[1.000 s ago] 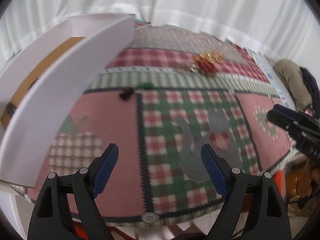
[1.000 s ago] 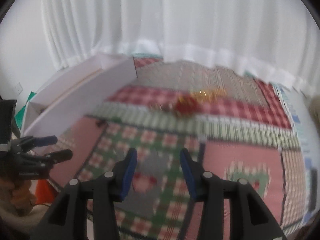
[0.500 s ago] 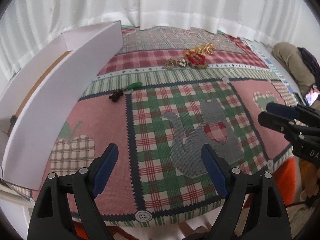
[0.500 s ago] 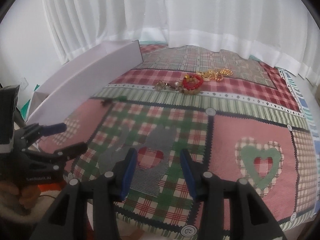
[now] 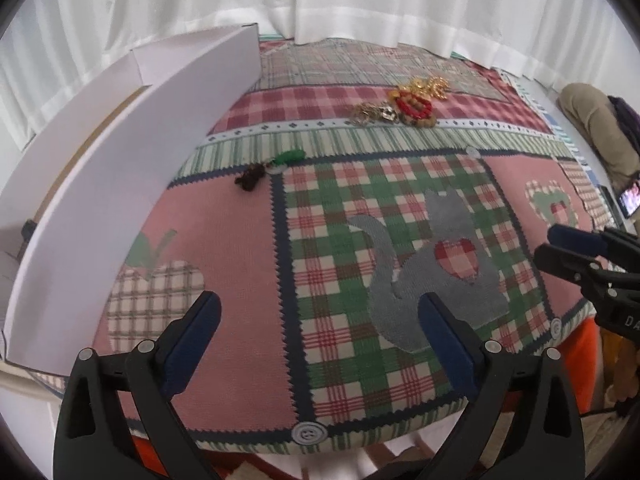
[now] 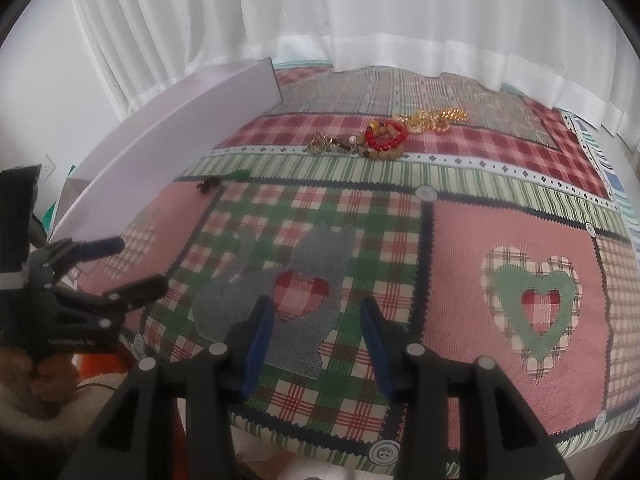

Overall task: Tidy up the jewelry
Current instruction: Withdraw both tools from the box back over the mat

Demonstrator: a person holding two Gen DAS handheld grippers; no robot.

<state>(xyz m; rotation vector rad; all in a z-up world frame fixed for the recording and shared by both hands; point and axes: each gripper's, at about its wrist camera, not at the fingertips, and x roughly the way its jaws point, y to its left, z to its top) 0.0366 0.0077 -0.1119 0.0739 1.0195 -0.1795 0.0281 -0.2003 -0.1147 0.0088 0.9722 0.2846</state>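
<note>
Right wrist: jewelry beyond gripper

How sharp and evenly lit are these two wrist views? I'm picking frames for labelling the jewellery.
Left wrist view: sharp, soft daylight through the white curtain, no glare; the red bead bracelet and gold chain read clearly; fisheye bows the white cardboard box wall. Right wrist view: equally sharp, the patchwork cloth bulges, corners go dark; the small dark trinket is too small to identify.
</note>
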